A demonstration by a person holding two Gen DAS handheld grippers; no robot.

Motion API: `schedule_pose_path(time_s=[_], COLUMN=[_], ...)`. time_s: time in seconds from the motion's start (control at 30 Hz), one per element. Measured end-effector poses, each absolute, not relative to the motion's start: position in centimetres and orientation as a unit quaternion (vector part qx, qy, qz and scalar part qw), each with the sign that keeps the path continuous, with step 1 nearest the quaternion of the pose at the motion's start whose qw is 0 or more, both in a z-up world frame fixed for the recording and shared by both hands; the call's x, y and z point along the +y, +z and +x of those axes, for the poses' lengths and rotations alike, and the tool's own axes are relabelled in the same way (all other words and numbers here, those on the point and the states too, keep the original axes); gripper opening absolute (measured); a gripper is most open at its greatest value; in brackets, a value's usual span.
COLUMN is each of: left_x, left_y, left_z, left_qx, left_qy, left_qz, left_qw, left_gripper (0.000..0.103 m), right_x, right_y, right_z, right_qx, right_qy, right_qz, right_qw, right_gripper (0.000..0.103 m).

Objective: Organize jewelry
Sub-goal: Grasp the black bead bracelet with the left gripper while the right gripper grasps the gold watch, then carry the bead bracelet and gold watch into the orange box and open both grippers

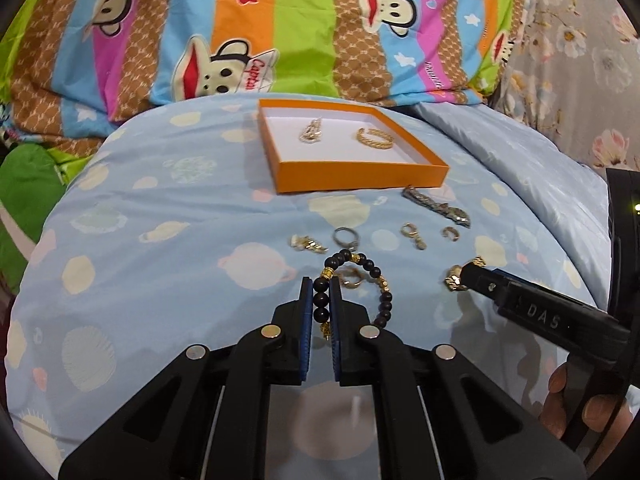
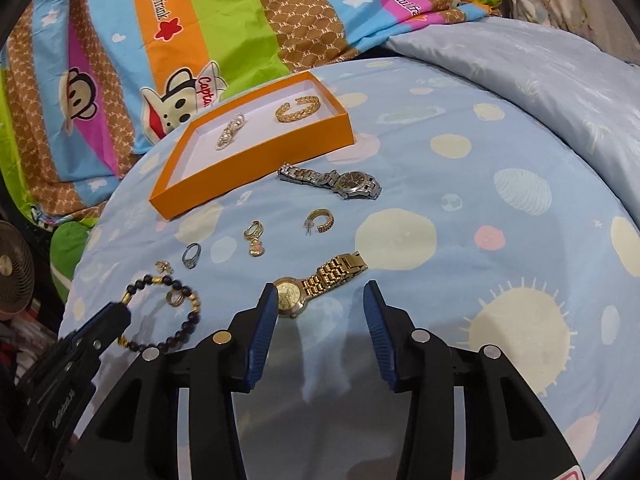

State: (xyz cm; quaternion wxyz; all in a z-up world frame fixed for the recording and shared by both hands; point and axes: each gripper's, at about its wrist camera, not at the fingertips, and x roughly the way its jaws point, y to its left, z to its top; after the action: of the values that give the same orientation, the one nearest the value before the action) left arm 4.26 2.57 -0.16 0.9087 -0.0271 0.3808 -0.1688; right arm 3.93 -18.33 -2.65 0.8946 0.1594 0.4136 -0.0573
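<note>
An orange tray (image 1: 360, 176) (image 2: 256, 160) on the blue bedspread holds a gold bangle (image 1: 375, 137) (image 2: 298, 109) and a crystal piece (image 1: 312, 130) (image 2: 231, 130). My left gripper (image 1: 321, 286) is shut on a black bead bracelet (image 1: 374, 272) (image 2: 188, 320) that lies on the bed. My right gripper (image 2: 320, 294) is open, with a gold watch (image 2: 320, 280) (image 1: 456, 278) lying by its left finger. A silver watch (image 2: 332, 180) (image 1: 436, 204), rings (image 2: 191, 255) and earrings (image 2: 320, 220) lie loose between the grippers and the tray.
A bright striped cartoon quilt (image 1: 280, 28) is bunched behind the tray. A grey floral cloth (image 1: 580, 60) lies at the far right. A small fan (image 2: 12, 276) stands off the bed's left edge.
</note>
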Motion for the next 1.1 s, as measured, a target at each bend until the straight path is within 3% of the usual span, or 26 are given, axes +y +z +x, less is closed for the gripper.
schedule_pose_path(time_s=[0.3, 0.43, 0.53, 1.1], left_x=[3.1, 3.2, 3.2, 3.1], left_y=[-0.7, -0.8, -0.9, -0.6], left_z=[4.7, 4.8, 4.8, 4.6], left_qx=[0.391, 0.394, 0.395, 0.388], left_qy=[-0.159, -0.158, -0.157, -0.161], left_qz=[-0.037, -0.039, -0.038, -0.034], left_qw=[0.906, 0.904, 0.904, 0.907], left_gripper=[0.007, 0.007, 0.007, 0.007], right_x=[-16.5, -15.9, -16.0, -17.5], right_y=[-2.8, -2.8, -2.8, -1.6], right_z=[5.3, 5.6, 5.2, 1.8], right_qx=[0.416, 0.417, 0.415, 0.367], right_qy=[-0.099, -0.111, -0.106, -0.044], right_qz=[0.119, 0.093, 0.094, 0.132], right_qw=[0.896, 0.897, 0.899, 0.920], right_gripper=[0.043, 0.027, 0.022, 0.022])
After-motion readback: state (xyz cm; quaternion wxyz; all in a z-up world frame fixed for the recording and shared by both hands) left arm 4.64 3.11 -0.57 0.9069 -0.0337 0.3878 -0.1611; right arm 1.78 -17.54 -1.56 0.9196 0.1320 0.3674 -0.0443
